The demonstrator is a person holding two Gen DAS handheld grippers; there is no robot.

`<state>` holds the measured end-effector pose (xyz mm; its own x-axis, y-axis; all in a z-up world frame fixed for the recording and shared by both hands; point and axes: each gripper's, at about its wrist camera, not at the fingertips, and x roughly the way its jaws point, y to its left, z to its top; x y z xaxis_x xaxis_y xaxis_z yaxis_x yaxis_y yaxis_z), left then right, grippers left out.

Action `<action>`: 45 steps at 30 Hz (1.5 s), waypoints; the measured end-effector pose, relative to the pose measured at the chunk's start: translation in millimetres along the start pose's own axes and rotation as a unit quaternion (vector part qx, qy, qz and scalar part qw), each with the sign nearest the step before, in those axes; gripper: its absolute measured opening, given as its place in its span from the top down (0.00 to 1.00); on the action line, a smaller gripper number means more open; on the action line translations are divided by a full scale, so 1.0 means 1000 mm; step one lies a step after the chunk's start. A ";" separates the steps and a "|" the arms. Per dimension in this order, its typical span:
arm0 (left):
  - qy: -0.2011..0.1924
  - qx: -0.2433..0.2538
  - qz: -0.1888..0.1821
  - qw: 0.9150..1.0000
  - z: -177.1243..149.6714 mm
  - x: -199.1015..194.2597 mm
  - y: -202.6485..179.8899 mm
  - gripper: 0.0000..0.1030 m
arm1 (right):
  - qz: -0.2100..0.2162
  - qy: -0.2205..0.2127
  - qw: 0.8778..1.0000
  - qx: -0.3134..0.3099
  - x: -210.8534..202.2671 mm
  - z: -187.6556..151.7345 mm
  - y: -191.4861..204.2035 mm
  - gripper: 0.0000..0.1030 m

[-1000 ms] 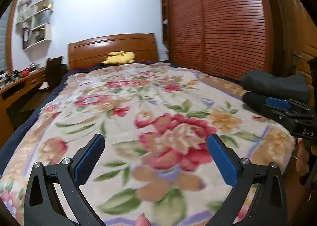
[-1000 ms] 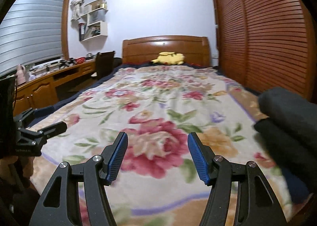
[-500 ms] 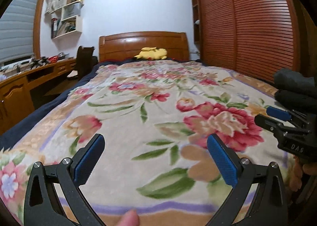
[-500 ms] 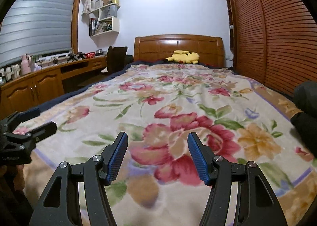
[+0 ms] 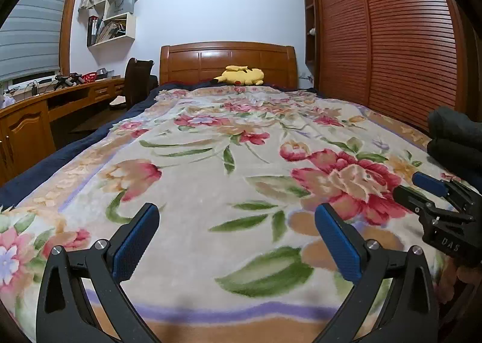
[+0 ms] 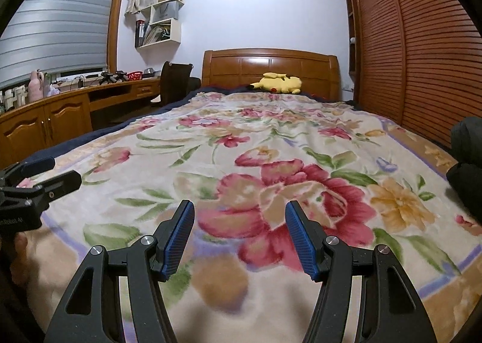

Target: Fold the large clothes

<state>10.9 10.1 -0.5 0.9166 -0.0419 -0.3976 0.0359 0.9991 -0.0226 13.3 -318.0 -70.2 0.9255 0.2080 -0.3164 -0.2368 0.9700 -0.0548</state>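
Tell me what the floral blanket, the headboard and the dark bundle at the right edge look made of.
Floral blanket: plush fleece, seemingly; fuzzy matte nap.
Headboard: varnished wood; orange-brown panels with glossy highlights.
Dark bundle: soft matte fabric, probably knit or fleece; rounded rolled folds, weave too blurred to tell.

On the black body of the right gripper (image 5: 433, 189), at 3 o'clock in the left wrist view, stand the letters "DAS". On the left gripper (image 6: 45, 174), at 9 o'clock in the right wrist view, a white print reads partly "Robot AI"; its first letters are cut off.
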 end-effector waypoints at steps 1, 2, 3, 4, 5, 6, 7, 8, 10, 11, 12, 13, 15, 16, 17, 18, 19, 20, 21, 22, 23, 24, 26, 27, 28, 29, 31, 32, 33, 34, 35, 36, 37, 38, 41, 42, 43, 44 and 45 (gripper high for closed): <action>-0.001 -0.001 0.000 1.000 0.000 0.000 0.000 0.00 | 0.000 -0.002 1.000 -0.002 -0.001 -0.001 0.001 0.37; -0.001 -0.003 0.000 1.000 0.000 0.000 0.001 0.00 | 0.000 -0.003 1.000 -0.004 -0.001 -0.002 0.002 0.37; -0.001 -0.004 -0.001 1.000 0.000 0.000 0.002 0.00 | 0.000 -0.004 1.000 -0.005 -0.001 -0.002 0.003 0.37; -0.001 -0.005 0.000 1.000 0.000 0.000 0.002 0.00 | 0.000 -0.003 1.000 -0.006 0.000 -0.002 0.004 0.37; -0.001 -0.004 0.000 1.000 0.000 0.000 0.002 0.00 | 0.000 -0.002 1.000 -0.006 0.002 -0.003 0.003 0.37; -0.001 -0.005 0.000 1.000 0.000 -0.001 0.003 0.00 | -0.001 -0.002 1.000 -0.006 0.002 -0.003 0.004 0.37; -0.001 -0.005 0.000 1.000 0.000 -0.001 0.003 0.00 | -0.001 -0.003 1.000 -0.006 0.002 -0.003 0.004 0.37; -0.001 -0.005 0.000 1.000 0.000 -0.001 0.003 0.00 | -0.001 -0.004 1.000 -0.005 0.002 -0.004 0.004 0.37; -0.001 -0.004 0.001 1.000 0.000 -0.001 0.003 0.00 | 0.000 -0.006 1.000 -0.003 0.002 -0.005 0.003 0.37; -0.002 -0.004 0.003 1.000 0.000 0.000 0.003 0.00 | 0.000 -0.006 1.000 -0.003 0.002 -0.005 0.004 0.37; -0.001 -0.004 0.003 1.000 0.000 0.000 0.003 0.00 | 0.000 -0.006 1.000 -0.001 0.002 -0.005 0.004 0.37; -0.001 -0.005 0.003 1.000 -0.001 0.000 0.003 0.00 | 0.000 -0.006 1.000 -0.001 0.002 -0.005 0.004 0.37; -0.002 -0.003 0.005 1.000 -0.001 0.000 0.003 0.00 | 0.001 -0.006 1.000 0.000 0.002 -0.005 0.004 0.37; -0.002 -0.004 0.005 1.000 -0.001 0.000 0.003 0.00 | 0.001 -0.006 1.000 0.000 0.002 -0.005 0.004 0.37; -0.001 -0.004 0.005 1.000 -0.001 0.000 0.003 0.00 | 0.001 -0.006 1.000 0.000 0.002 -0.005 0.004 0.37; -0.001 -0.003 0.005 1.000 -0.001 0.001 0.003 0.00 | 0.002 -0.006 1.000 0.000 0.001 -0.005 0.004 0.37; -0.001 -0.003 0.006 1.000 -0.002 0.001 0.003 0.00 | 0.001 -0.006 1.000 0.001 0.001 -0.005 0.004 0.37; -0.001 -0.003 0.005 1.000 -0.001 0.001 0.003 0.00 | 0.002 -0.006 1.000 0.001 0.001 -0.005 0.004 0.37; -0.001 -0.003 0.005 1.000 -0.001 0.001 0.003 0.00 | 0.002 -0.006 1.000 0.001 0.001 -0.005 0.004 0.37; -0.002 -0.003 0.006 1.000 -0.001 0.001 0.003 0.00 | 0.002 -0.006 1.000 0.001 0.002 -0.005 0.004 0.37; -0.002 -0.003 0.005 1.000 -0.001 0.001 0.003 0.00 | 0.002 -0.006 1.000 0.001 0.001 -0.005 0.004 0.37; -0.001 -0.003 0.005 1.000 -0.001 0.001 0.003 0.00 | 0.002 -0.006 1.000 0.001 0.001 -0.005 0.004 0.37; -0.001 -0.004 0.005 1.000 -0.001 0.001 0.003 0.00 | 0.001 -0.007 1.000 0.002 0.001 -0.005 0.005 0.37; -0.003 -0.004 0.005 1.000 -0.001 0.001 0.003 0.00 | 0.000 -0.007 1.000 0.003 0.001 -0.005 0.005 0.37; -0.003 -0.004 0.005 1.000 -0.001 0.001 0.003 0.00 | 0.000 -0.007 1.000 0.004 0.001 -0.005 0.006 0.37; -0.004 -0.005 0.006 1.000 -0.002 0.000 0.003 0.00 | -0.001 -0.007 1.000 0.005 0.002 -0.005 0.006 0.37; -0.006 -0.005 0.006 1.000 -0.002 0.000 0.004 0.00 | -0.002 -0.007 1.000 0.007 0.001 -0.005 0.007 0.37; -0.006 -0.005 0.006 1.000 -0.002 0.000 0.004 0.00 | -0.002 -0.008 1.000 0.007 0.001 -0.005 0.007 0.37; -0.005 -0.005 0.006 1.000 -0.002 0.000 0.004 0.00 | -0.002 -0.008 1.000 0.008 0.001 -0.005 0.007 0.37; -0.006 -0.005 0.006 1.000 -0.002 0.000 0.004 0.00 | -0.002 -0.008 1.000 0.009 0.001 -0.005 0.007 0.37; -0.006 -0.006 0.006 1.000 -0.002 0.000 0.004 0.00 | -0.002 -0.008 1.000 0.010 0.001 -0.005 0.008 0.37; -0.006 -0.006 0.006 1.000 -0.002 0.000 0.004 0.00 | -0.003 -0.008 1.000 0.010 0.001 -0.005 0.008 0.37; -0.006 -0.006 0.006 1.000 -0.002 0.001 0.004 0.00 | -0.003 -0.009 1.000 0.011 0.000 -0.005 0.008 0.37; -0.005 -0.005 0.006 1.000 -0.002 0.000 0.004 0.00 | -0.003 -0.009 1.000 0.012 0.000 -0.005 0.008 0.37; -0.006 -0.005 0.006 1.000 -0.002 0.000 0.004 0.00 | -0.003 -0.010 1.000 0.013 -0.001 -0.005 0.008 0.37; -0.006 -0.005 0.006 1.000 -0.002 0.000 0.004 0.00 | -0.003 -0.010 1.000 0.013 -0.001 -0.005 0.008 0.37; -0.006 -0.004 0.006 1.000 -0.002 0.000 0.004 0.00 | -0.003 -0.010 1.000 0.013 -0.001 -0.005 0.008 0.37; -0.006 -0.005 0.006 1.000 -0.002 0.000 0.004 0.00 | -0.003 -0.010 1.000 0.014 -0.001 -0.005 0.007 0.37; -0.006 -0.005 0.006 1.000 -0.002 0.000 0.004 0.00 | -0.003 -0.010 1.000 0.014 -0.001 -0.005 0.008 0.37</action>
<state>10.6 13.8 -2.5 0.9218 -0.0290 -0.3867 0.0202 0.9994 -0.0267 8.9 -311.5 -75.2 0.9327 0.2043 -0.2973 -0.2230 0.9743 -0.0302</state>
